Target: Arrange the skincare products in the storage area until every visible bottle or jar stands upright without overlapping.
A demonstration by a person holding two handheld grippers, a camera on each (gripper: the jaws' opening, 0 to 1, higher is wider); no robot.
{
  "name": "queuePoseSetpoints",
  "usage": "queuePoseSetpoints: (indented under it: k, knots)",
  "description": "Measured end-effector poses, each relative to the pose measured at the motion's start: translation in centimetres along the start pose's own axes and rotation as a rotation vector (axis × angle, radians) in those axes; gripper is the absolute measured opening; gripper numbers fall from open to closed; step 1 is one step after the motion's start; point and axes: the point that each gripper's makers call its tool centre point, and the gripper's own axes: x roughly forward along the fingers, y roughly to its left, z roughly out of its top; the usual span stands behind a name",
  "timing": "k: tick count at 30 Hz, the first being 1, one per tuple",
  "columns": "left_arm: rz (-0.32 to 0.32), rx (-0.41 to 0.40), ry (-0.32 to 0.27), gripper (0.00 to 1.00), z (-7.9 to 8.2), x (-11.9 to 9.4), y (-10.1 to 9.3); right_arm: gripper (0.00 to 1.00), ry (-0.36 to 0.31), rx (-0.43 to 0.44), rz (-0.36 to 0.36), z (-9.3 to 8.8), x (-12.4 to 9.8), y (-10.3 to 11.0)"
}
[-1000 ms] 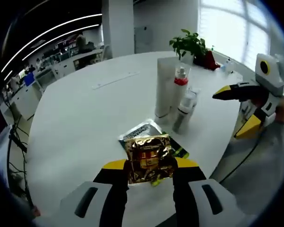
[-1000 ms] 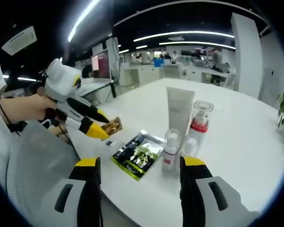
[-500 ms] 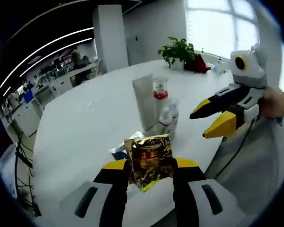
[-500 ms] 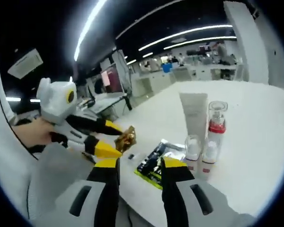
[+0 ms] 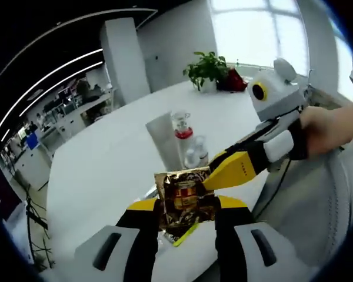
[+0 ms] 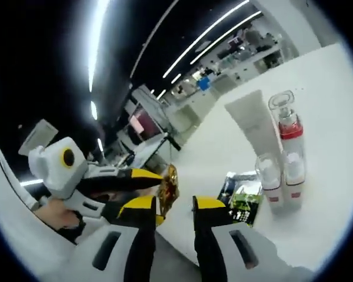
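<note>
Left gripper view: crinkled gold foil sachet (image 5: 185,198) pinched upright between the left tongs (image 5: 187,207), jaws closed on its lower edge, lifted clear of the white round counter (image 5: 100,170). Right tongs (image 5: 223,173) reaching in from the right, yellow tip touching or just beside the sachet's upper right corner; contact hard to confirm.

Right gripper view: right tongs (image 6: 174,205) nearly closed, a narrow gap between the yellow tips, nothing gripped. Gold sachet (image 6: 168,188) just beyond and slightly left of those tips, seen edge-on, held by the left tongs (image 6: 156,176) coming in from the left.

Standing upright on the counter, well apart from both tongs: white squeeze tube (image 6: 253,125), clear bottle with red collar (image 6: 288,120), and two small white-capped bottles (image 6: 277,176) in front, close together but not overlapping. Dark green and black flat packet (image 6: 242,198) lying beside the small bottles, nearer the counter edge.

Likely a hand-over or two-handed setting of the sachet. Decisive relation: sachet's flat face roughly in line with the right tongs' gap, long axis up.
</note>
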Motion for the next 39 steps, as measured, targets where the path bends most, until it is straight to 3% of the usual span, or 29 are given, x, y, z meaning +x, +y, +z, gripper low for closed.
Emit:
queuePoseSetpoints:
  k: [7,13,22,29,32,39]
  knots:
    - [-0.014,0.010,0.010,0.41,-0.1,0.3,-0.4,0.03,-0.010,0.052,0.033,0.1,0.4,0.8]
    - [-0.020,-0.012,0.013,0.42,-0.4,0.4,-0.3,0.01,-0.009,0.079,0.050,-0.2,0.4,0.9]
    - [-0.069,-0.087,0.008,0.44,-1.1,0.3,-0.4,0.01,0.018,0.067,0.015,-0.4,0.2,0.3]
    - [-0.038,-0.111,0.046,0.42,-3.4,-0.5,1.2,0.01,0.103,-0.077,-0.002,-0.1,1.0,0.6]
    - [-0.008,-0.128,0.073,0.41,-5.2,-1.0,2.6,0.01,0.155,-0.162,0.010,-0.3,2.3,1.0]
    - [0.044,-0.167,0.098,0.40,-7.1,-2.0,4.4,0.01,0.244,-0.269,0.026,-0.4,6.0,0.9]
